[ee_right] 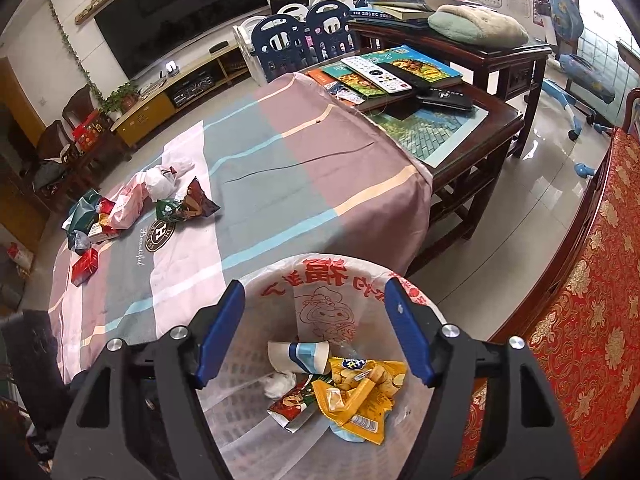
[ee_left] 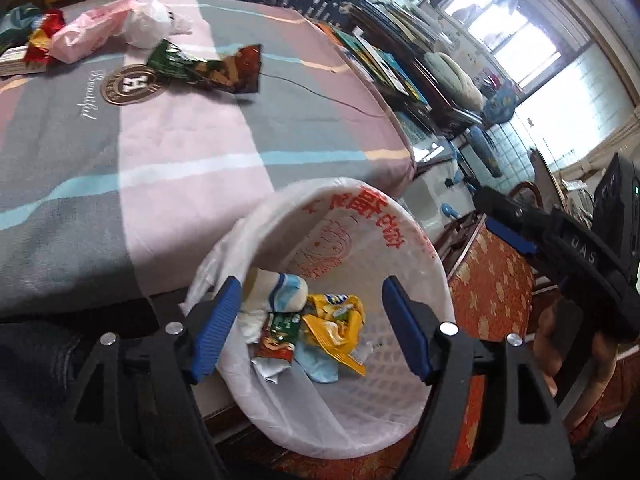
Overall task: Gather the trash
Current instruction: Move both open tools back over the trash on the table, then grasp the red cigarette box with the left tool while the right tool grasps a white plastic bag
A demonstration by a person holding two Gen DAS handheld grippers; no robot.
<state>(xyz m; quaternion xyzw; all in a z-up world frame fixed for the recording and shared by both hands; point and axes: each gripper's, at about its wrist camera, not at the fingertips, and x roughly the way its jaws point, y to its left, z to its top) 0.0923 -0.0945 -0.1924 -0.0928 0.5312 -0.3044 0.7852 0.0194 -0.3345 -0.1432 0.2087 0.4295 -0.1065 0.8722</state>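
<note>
A white bin lined with a plastic bag [ee_left: 416, 240] [ee_right: 288, 276] stands at the near edge of the cloth-covered table [ee_left: 180, 148] [ee_right: 280, 184]. Inside lie a yellow chip bag [ee_left: 340, 320] [ee_right: 360, 392], a paper cup [ee_left: 276, 292] [ee_right: 300, 354] and a red-green wrapper [ee_left: 276, 336] [ee_right: 292, 404]. My left gripper [ee_left: 310, 320] is open and empty over the bin. My right gripper [ee_right: 312, 328] is open and empty above the bin; it also shows at the right of the left wrist view [ee_left: 520, 224]. More trash lies on the far cloth: a green-red snack bag [ee_left: 208, 66] [ee_right: 186, 204], a pink bag [ee_left: 84, 32] [ee_right: 128, 200], a white wad [ee_left: 148, 24] [ee_right: 160, 182].
Several more wrappers and a red box [ee_right: 85, 266] lie at the table's far left. Books and remotes [ee_right: 380, 74] sit on a dark wooden side table beyond the cloth. A red patterned seat [ee_right: 580, 300] [ee_left: 492, 280] is at the right.
</note>
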